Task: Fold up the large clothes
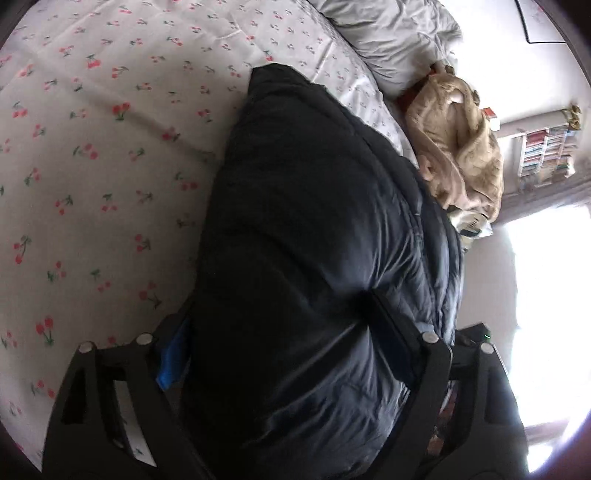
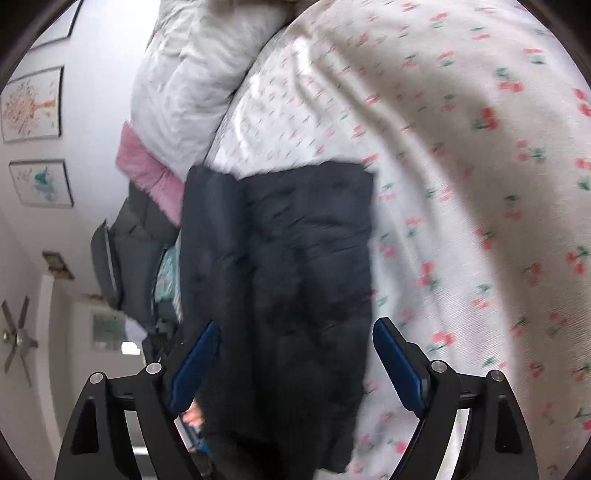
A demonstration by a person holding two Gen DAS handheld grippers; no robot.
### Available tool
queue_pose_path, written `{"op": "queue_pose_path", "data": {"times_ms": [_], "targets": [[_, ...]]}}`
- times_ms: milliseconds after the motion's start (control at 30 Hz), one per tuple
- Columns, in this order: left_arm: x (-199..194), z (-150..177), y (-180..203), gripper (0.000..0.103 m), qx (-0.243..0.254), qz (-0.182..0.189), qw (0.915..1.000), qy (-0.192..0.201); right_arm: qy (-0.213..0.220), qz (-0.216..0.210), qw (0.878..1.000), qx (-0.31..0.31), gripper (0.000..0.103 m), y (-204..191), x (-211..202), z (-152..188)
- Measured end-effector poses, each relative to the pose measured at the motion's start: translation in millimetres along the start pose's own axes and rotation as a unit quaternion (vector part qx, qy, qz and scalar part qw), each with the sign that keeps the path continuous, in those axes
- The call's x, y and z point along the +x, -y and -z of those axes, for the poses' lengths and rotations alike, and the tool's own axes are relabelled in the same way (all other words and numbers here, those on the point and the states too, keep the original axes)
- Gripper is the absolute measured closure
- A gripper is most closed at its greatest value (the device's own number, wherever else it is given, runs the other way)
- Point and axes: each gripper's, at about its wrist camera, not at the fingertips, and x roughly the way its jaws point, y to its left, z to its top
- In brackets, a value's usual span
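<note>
Currently the dark navy puffer jacket [image 1: 314, 258] lies on the cherry-print bedsheet [image 1: 92, 166], bunched into a thick, partly folded mass near the bed's edge, with a beige fleece blanket [image 1: 461, 147] and a white pillow [image 1: 388, 33] beyond it. The left gripper [image 1: 288, 332] has its jaws wide apart with a fat roll of jacket bulging between them; both fingers press the fabric, so it looks clamped on the bundle. The right gripper [image 2: 295, 354] has its blue pads [image 2: 195, 365] spread apart, straddling a flat panel of the same jacket without visibly pinching it. Judgement: a fold is mid-way. The next move calls for the right jaws to close on the panel's edge, then for both grippers to carry the fabric over together, squarely, since slippery padding tends to spring back.
</note>
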Motion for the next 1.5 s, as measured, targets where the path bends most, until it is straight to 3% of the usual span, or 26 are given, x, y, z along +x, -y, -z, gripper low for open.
{"op": "queue_pose_path", "data": {"times_ms": [100,167,233,333,433,467,500,567,600,700,967,1067,1133,1200,1233,1300,1400,1433,1500], "targets": [[1,-6,-7,0.016,0.016,0.011,0.9998,0.004,-0.039,-0.048,0.997,0.041,0.016,24,23,3],[6,-8,-13,0.016,0.009,0.026,0.9996,-0.002,-0.047,-0.047,0.996,0.057,0.016,34,37,3],[7,-6,-19,0.016,-0.003,0.048,0.9988,-0.006,-0.034,-0.058,0.996,0.054,0.016,29,45,4],[13,-2,-27,0.016,-0.017,0.076,0.9970,-0.007,-0.034,-0.137,0.989,0.045,0.015,19,54,9],[17,1,-23,0.018,-0.017,0.093,0.9956,-0.005,-0.048,-0.140,0.989,0.022,0.018,9,74,19],[17,2,-17,0.020,-0.007,0.089,0.9960,-0.002,-0.051,-0.129,0.990,0.006,0.029,4,79,24],[15,3,-7,0.022,0.019,0.082,0.9965,0.002,-0.054,-0.121,0.991,-0.008,0.047,0,84,28],[9,3,9,0.031,0.051,0.068,0.9963,0.012,-0.047,-0.122,0.991,-0.024,0.066,-9,86,34],[5,3,16,0.034,0.060,0.066,0.9958,0.016,-0.036,-0.126,0.991,-0.038,0.073,-16,81,35],[-8,2,45,0.040,0.092,0.068,0.9929,0.032,-0.008,-0.126,0.989,-0.082,0.078,-43,54,35],[-11,-6,149,0.040,0.159,0.153,0.9739,0.055,0.087,-0.113,0.970,-0.195,0.078,-114,-77,19],[7,-13,189,0.040,0.169,0.196,0.9643,0.057,0.132,-0.096,0.963,-0.215,0.078,-127,-130,4],[27,-18,202,0.038,0.166,0.208,0.9624,0.053,0.150,-0.088,0.960,-0.221,0.075,-128,-151,-6],[47,-21,208,0.029,0.165,0.185,0.9675,0.049,0.164,-0.055,0.961,-0.216,0.069,-118,-163,-21],[62,-22,206,0.023,0.163,0.155,0.9732,0.047,0.168,-0.028,0.963,-0.206,0.065,-107,-167,-27],[93,-25,194,0.023,0.149,0.090,0.9843,0.032,0.184,0.065,0.971,-0.140,0.025,-65,-167,-50],[124,-20,168,0.023,0.126,0.011,0.9919,0.009,0.198,0.169,0.964,-0.045,0.023,3,-169,-63],[129,-17,157,0.023,0.120,0.002,0.9927,0.008,0.195,0.185,0.963,-0.021,0.023,21,-173,-63],[123,-11,148,0.023,0.120,0.006,0.9925,0.025,0.204,0.167,0.965,-0.001,0.023,38,-182,-53]]}}
